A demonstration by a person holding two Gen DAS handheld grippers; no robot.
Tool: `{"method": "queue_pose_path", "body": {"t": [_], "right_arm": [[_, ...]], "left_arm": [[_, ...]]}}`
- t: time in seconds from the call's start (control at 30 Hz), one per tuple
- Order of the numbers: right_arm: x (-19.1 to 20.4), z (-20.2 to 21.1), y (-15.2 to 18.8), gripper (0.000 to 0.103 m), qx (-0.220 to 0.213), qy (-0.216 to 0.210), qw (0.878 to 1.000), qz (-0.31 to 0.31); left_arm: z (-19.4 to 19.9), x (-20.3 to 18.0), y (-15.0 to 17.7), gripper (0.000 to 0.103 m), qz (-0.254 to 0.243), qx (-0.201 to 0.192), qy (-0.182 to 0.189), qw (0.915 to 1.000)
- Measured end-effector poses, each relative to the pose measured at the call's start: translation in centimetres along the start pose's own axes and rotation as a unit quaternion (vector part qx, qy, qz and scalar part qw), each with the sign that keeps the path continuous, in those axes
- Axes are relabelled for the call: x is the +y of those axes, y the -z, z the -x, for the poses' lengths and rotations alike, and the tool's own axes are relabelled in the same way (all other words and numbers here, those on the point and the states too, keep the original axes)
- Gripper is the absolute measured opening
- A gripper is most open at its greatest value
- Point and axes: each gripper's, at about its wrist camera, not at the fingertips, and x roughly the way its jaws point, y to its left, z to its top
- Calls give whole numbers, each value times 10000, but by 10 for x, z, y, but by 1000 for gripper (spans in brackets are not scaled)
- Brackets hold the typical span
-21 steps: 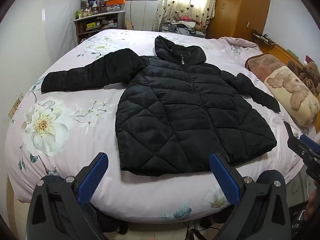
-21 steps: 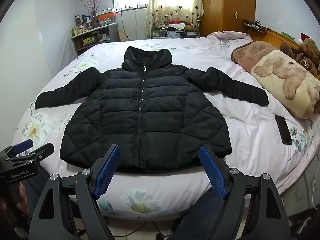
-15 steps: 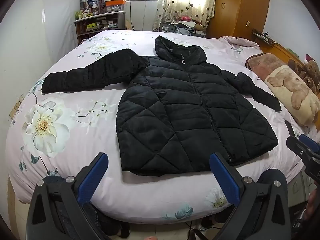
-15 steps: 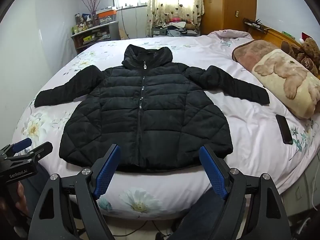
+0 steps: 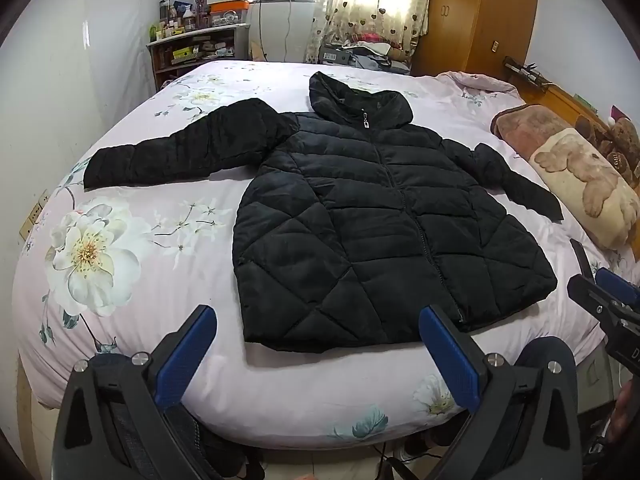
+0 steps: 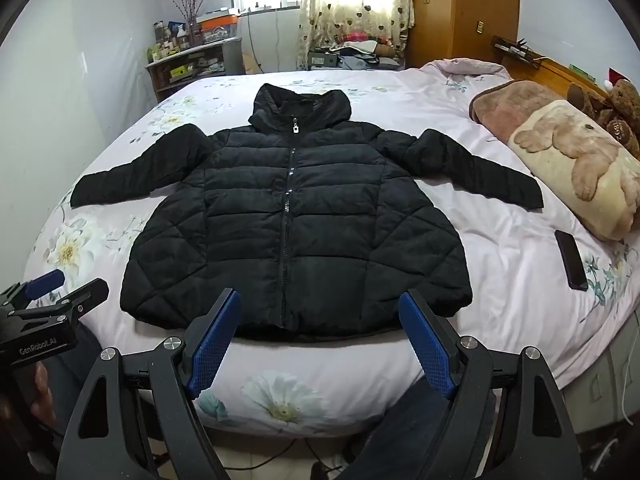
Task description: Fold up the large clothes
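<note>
A black quilted hooded jacket lies flat and zipped on the bed, front up, both sleeves spread out; it also shows in the right wrist view. My left gripper is open and empty, held off the bed's near edge, just short of the jacket's hem. My right gripper is open and empty, also at the near edge, facing the hem's middle. Each gripper shows at the edge of the other's view.
A black phone lies on the bed right of the jacket. A folded bear-print blanket and teddy bear sit at the right. A shelf, window and wooden wardrobe stand behind the bed.
Both grippers have drifted slightly towards the bed; the jacket appears a little lower and nearer in both views. Nothing was grasped.
</note>
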Motion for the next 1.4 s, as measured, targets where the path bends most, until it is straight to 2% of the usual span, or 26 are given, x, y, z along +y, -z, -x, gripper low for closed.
{"method": "queue_pose_path", "body": {"t": [1.4], "right_arm": [[10,-7,3,81,133,-91,9998,92]], "left_arm": [[0,-7,6,102,11,31,13,10000]]}}
